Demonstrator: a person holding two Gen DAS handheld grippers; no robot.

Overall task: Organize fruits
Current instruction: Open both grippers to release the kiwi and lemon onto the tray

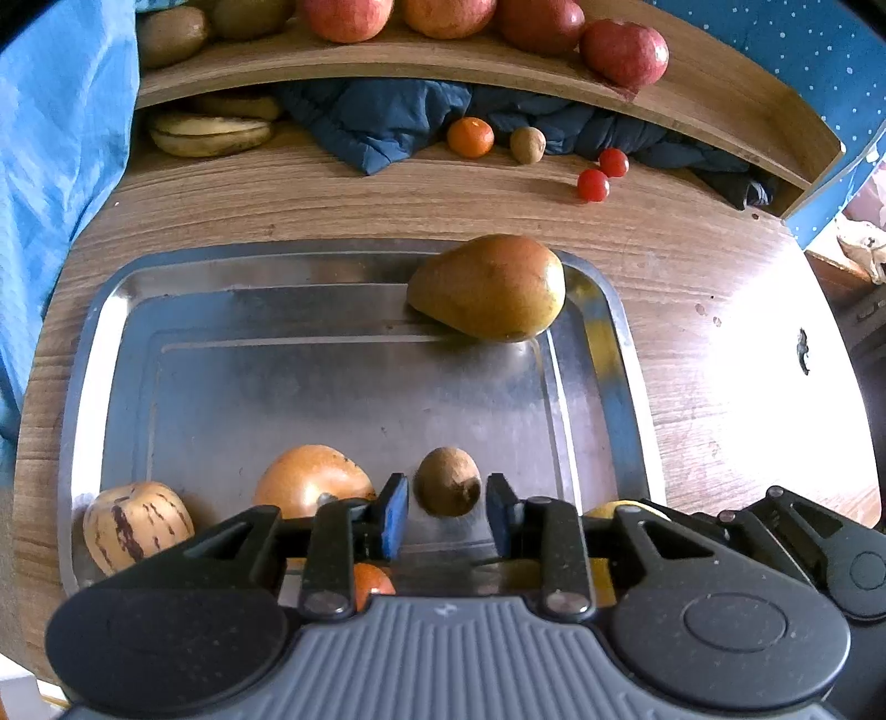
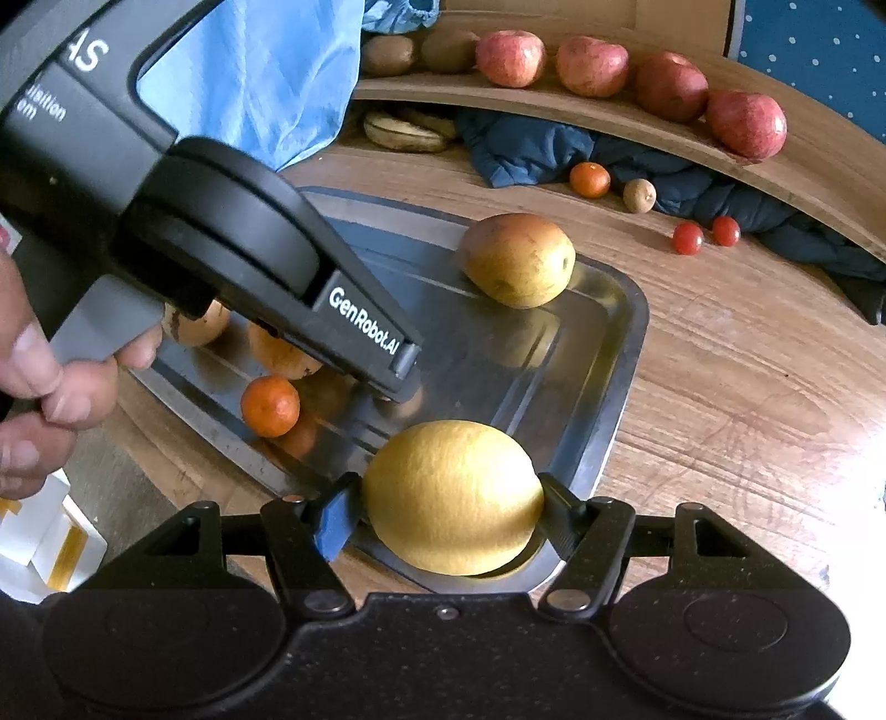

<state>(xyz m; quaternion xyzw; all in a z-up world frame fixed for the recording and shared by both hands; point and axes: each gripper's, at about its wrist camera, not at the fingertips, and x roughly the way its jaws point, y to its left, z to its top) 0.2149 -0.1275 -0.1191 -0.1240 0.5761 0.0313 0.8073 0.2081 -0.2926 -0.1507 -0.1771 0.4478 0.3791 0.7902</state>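
Wood-grain table [image 1: 692,354] fills the left wrist view, with a steel tray [image 1: 354,376] lying on it. On the tray lie a pear [image 1: 490,285] at the far right corner, a small brown kiwi [image 1: 447,481], an orange-brown round fruit [image 1: 310,479] and a striped pale fruit [image 1: 135,523] at the near left. The left claw [image 1: 447,512] is open and holds nothing, its fingers either side of the kiwi without touching it. A shelf [image 1: 443,69] behind carries red apples [image 1: 623,52].

From the right wrist view, the right claw [image 2: 451,512] is clamped on a yellow lemon [image 2: 451,495] above the tray's [image 2: 620,387] near corner. A mandarin [image 2: 270,405] sits on the tray beside the left claw's body. A hand [image 2: 39,382] grips its handle.
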